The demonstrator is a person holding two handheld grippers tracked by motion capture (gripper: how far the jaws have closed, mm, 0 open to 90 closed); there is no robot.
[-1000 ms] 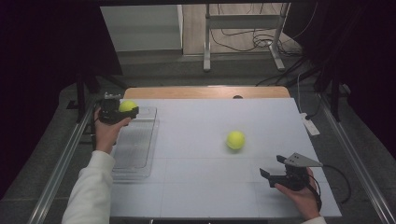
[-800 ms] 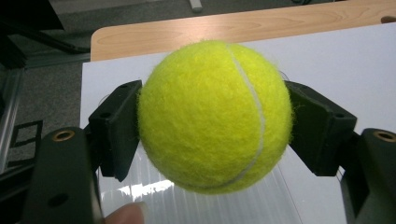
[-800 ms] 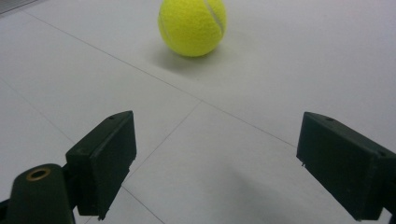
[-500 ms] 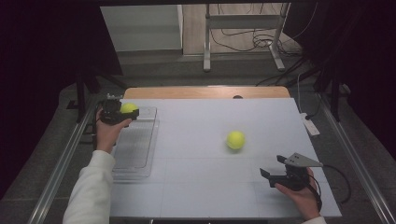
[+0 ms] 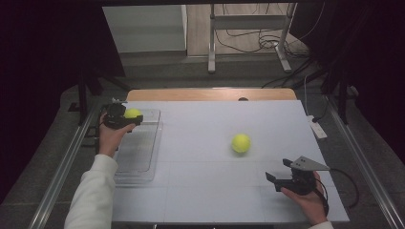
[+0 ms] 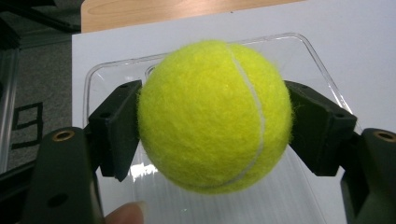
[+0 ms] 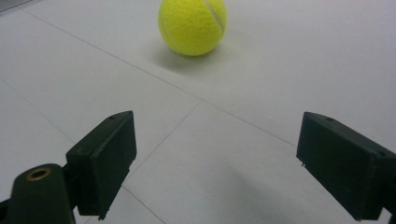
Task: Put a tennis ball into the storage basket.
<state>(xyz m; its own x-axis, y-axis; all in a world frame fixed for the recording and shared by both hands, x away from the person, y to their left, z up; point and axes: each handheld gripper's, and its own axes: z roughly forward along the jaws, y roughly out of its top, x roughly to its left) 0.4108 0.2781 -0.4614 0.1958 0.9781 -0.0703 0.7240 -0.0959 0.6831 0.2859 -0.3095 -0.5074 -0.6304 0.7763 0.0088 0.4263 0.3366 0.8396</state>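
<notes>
White table (image 5: 200,191); ball's white seam (image 6: 254,116) close-up.

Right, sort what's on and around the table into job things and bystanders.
Job things: held tennis ball in the left hand-held gripper; clear tray; loose tennis ball; open right hand-held gripper.
Bystanders: white power strip; metal stand; floor cables.
</notes>
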